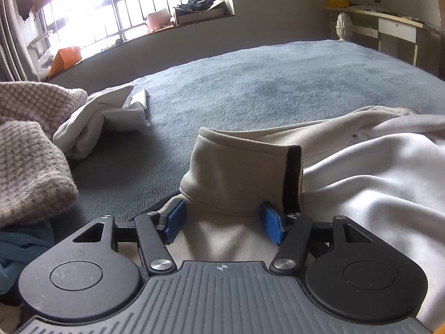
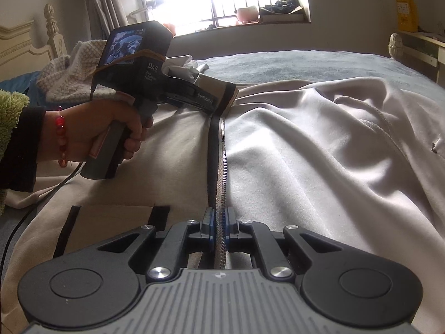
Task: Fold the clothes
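A beige zip-up jacket (image 2: 292,144) lies spread on the blue-grey bed cover, its zipper (image 2: 221,167) running away from me. My right gripper (image 2: 219,222) is shut on the jacket's zipper edge near its lower end. In the left wrist view the jacket's stand-up collar (image 1: 239,172) rises just beyond my left gripper (image 1: 219,222), which is open with its blue pads on either side of the fabric below the collar. The right wrist view shows the left gripper's body (image 2: 155,80), held by a hand (image 2: 91,130), reaching the collar (image 2: 219,91).
A houndstooth knit garment (image 1: 30,150) and a crumpled white garment (image 1: 105,117) lie at the left of the bed. Blue cloth (image 1: 16,253) sits at the near left. The blue-grey bed cover (image 1: 264,78) stretches ahead to a window sill. A cable (image 2: 16,228) trails from the hand.
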Action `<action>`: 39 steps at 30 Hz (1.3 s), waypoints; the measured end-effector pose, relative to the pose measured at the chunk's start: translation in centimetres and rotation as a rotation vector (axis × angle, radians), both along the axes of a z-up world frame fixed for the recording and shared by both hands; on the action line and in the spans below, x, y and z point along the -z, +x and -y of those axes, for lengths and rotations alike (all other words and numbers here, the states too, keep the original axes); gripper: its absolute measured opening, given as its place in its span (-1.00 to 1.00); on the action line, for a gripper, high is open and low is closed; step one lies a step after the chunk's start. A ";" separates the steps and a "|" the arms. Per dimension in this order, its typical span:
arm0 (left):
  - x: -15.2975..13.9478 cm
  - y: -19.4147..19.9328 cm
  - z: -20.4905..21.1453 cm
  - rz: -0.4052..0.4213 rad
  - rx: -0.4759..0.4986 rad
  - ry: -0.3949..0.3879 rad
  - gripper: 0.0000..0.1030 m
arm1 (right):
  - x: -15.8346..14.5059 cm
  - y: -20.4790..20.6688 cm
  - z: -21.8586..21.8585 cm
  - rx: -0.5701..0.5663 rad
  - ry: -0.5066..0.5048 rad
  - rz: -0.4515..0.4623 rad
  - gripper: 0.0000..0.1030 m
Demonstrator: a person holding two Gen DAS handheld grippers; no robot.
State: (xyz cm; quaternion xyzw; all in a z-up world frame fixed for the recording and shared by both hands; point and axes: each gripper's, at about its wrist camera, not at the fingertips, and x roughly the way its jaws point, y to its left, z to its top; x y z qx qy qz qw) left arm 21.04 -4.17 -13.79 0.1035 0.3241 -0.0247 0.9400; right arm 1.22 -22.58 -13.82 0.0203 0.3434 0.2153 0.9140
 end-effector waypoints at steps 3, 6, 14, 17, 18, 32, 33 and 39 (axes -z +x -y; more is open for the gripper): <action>0.1 0.4 -0.3 -0.006 -0.018 -0.027 0.19 | 0.0 0.3 0.1 -0.002 0.008 -0.013 -0.89; 0.2 0.9 -0.6 -0.013 -0.037 -0.055 0.21 | 0.2 0.5 0.1 -0.002 0.008 -0.022 -0.89; -0.5 1.6 -1.9 -0.053 -0.080 -0.158 0.30 | 0.3 0.8 -0.2 0.006 0.000 -0.031 -0.81; -1.5 1.0 -2.6 -0.064 -0.095 -0.196 0.34 | -0.2 1.0 0.4 0.006 0.036 -0.048 -0.65; -2.1 0.6 -3.0 -0.063 -0.100 -0.210 0.34 | -0.4 1.0 0.6 0.006 0.048 -0.054 -0.57; -14.7 -12.6 -13.8 0.091 -0.134 -0.333 0.53 | -2.6 -3.1 7.2 0.128 0.227 -0.147 -0.18; -15.4 -13.7 -14.9 0.101 -0.150 -0.322 0.53 | -2.7 -3.5 7.7 0.138 0.242 -0.159 -0.18; -18.2 -20.6 -20.3 0.119 -0.205 -0.221 0.54 | -2.9 -6.7 8.9 0.086 0.261 -0.257 -0.18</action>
